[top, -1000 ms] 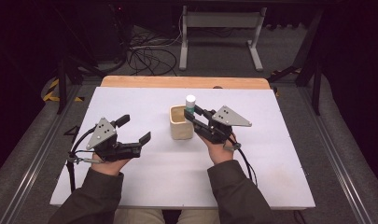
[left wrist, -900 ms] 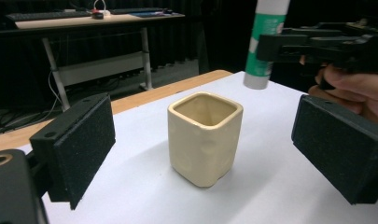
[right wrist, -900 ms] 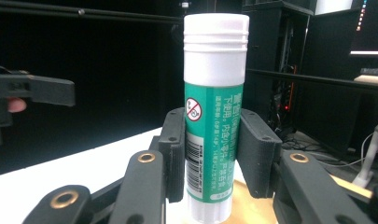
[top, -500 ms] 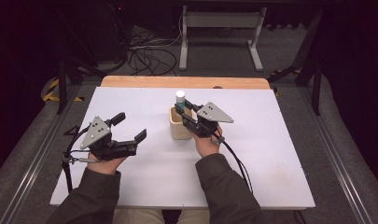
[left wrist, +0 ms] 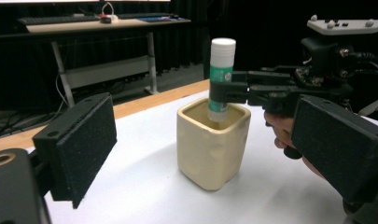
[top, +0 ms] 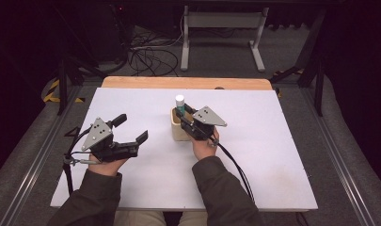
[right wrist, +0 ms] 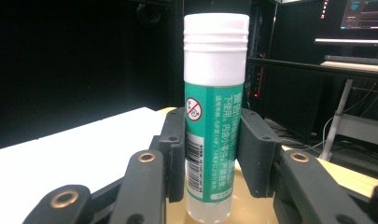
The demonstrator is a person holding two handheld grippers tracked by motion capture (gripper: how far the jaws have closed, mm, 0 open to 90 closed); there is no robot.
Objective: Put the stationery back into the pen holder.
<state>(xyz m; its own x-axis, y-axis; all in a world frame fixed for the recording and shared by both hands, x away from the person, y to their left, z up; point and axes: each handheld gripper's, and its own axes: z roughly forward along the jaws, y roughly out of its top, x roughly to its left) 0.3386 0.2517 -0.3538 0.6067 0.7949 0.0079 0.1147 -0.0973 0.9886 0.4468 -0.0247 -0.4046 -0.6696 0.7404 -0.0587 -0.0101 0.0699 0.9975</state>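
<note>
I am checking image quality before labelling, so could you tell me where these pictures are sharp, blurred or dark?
High view: white table top evenly lit, surroundings dark. Left gripper view: cream square ceramic cup sharp, near black foam fingers soft. Right gripper view: green-labelled white-capped glue stick sharp, background dark.

Glue stick [right wrist: 214, 121]: smooth plastic, white ribbed cap, glossy green printed paper label, translucent base. Cup [left wrist: 213, 144]: cream glazed ceramic, glossy, slightly dimpled walls. Right gripper [top: 184, 116]: matt black plastic, brass-looking rivets, grey metal plate on top. Left gripper [top: 130, 133]: fingers [left wrist: 81, 140] faced with rough, matt black foam-like pads. Surface [top: 254, 141]: matt white sheet, smooth; bare light wood strip along the far edge.
</note>
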